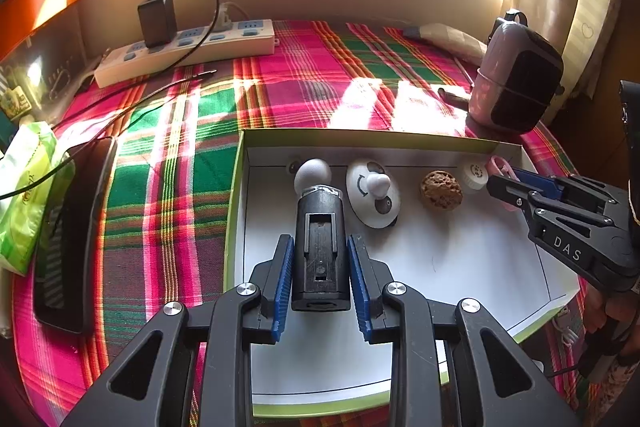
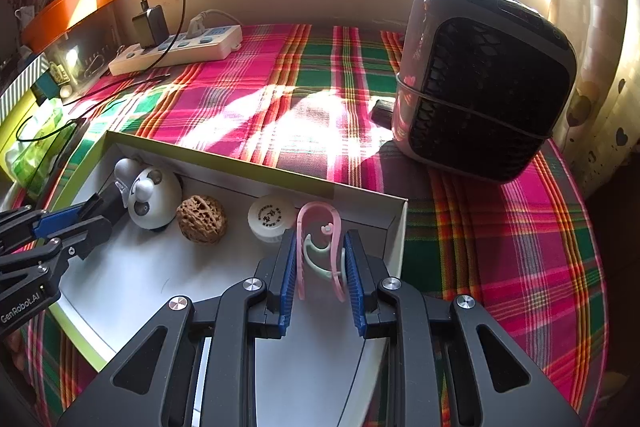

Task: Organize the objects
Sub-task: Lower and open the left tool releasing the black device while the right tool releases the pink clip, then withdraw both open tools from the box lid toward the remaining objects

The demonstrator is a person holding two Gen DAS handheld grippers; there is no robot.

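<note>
A white box lid with a green rim (image 1: pixel 236 187) lies on a plaid cloth. My left gripper (image 1: pixel 322 287) is shut on a black cylinder with a grey ball tip (image 1: pixel 319 247), held over the lid's left side. My right gripper (image 2: pixel 322 279) is shut on a pink and mint clip (image 2: pixel 320 251) at the lid's right end; it also shows in the left wrist view (image 1: pixel 504 187). Inside the lid, along the far wall, lie a white panda-face disc (image 1: pixel 372 195), a walnut (image 1: pixel 440 190) and a small white cap (image 1: pixel 475 175).
A pink and black fan heater (image 2: pixel 480 83) stands on the cloth right of the lid. A white power strip (image 1: pixel 188 51) with a black charger and cable lies at the back left. A black phone (image 1: pixel 68 235) and a green tissue pack (image 1: pixel 24 195) lie to the left.
</note>
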